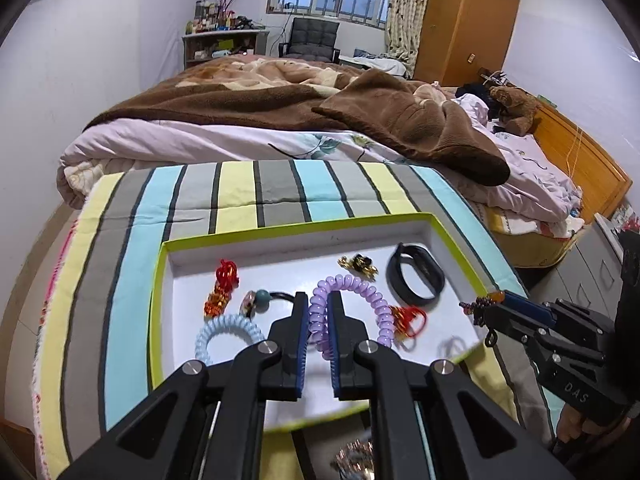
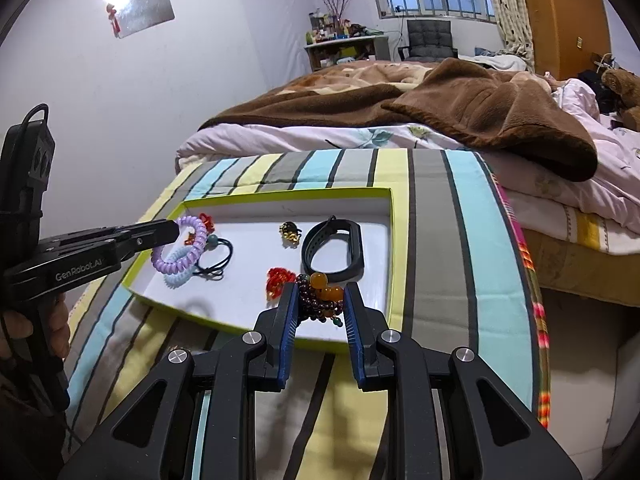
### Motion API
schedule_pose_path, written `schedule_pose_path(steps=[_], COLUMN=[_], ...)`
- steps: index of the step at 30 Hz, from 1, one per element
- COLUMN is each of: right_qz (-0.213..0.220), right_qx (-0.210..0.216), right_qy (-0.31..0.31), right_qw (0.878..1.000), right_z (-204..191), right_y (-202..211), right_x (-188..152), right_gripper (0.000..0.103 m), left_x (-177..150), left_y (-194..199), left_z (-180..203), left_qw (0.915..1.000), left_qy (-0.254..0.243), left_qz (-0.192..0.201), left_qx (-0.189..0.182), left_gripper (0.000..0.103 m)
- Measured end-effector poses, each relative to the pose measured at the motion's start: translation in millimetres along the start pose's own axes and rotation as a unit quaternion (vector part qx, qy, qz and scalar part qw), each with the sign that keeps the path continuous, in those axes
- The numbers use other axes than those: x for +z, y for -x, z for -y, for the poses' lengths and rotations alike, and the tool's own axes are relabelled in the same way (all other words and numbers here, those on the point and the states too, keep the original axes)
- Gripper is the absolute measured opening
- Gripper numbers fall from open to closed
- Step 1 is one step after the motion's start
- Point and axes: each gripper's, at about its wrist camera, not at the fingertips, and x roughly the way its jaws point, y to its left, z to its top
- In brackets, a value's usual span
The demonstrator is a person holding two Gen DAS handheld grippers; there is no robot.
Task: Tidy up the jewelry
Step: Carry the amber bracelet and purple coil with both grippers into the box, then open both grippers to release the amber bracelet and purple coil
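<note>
A white tray with a lime rim [image 1: 160, 280] [image 2: 394, 240] lies on a striped cloth. My left gripper [image 1: 319, 300] is shut on a purple coil hair tie [image 1: 360, 286] and holds it over the tray; it also shows in the right wrist view [image 2: 180, 254]. My right gripper [image 2: 320, 292] is shut on a dark bead bracelet with amber beads [image 2: 320, 298] above the tray's near edge; it shows at the right in the left wrist view [image 1: 480, 304]. In the tray lie a blue coil tie [image 1: 224, 332], a black wristband [image 1: 416, 276] [image 2: 336, 248], red charms [image 1: 226, 274] and a gold-black brooch [image 1: 358, 266].
The striped cloth [image 1: 240, 188] covers a low surface beside a bed with a brown blanket [image 1: 280, 100]. A black elastic with a teal bead [image 2: 216, 254] lies in the tray. A wooden wardrobe [image 1: 468, 20] and a chair [image 1: 312, 38] stand far back.
</note>
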Motion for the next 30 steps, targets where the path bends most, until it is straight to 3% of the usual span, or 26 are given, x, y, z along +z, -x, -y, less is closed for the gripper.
schedule_pose_path(steps=[16, 30], right_qz=[-0.039, -0.047], right_qx=[0.001, -0.007], right_qy=[0.029, 0.04], right_qw=[0.999, 0.998], right_z=[3, 2], right_y=[-37, -42], right_x=[-1, -4], right_gripper=[0.024, 0.024], left_x=[13, 8], left_y=[-56, -74], left_z=[-8, -9], left_qw=[0.9992, 0.9977], left_qy=[0.012, 0.027], left_qz=[-0.037, -0.061], left_qx=[0.002, -0.011], left_gripper=[0.01, 0.01])
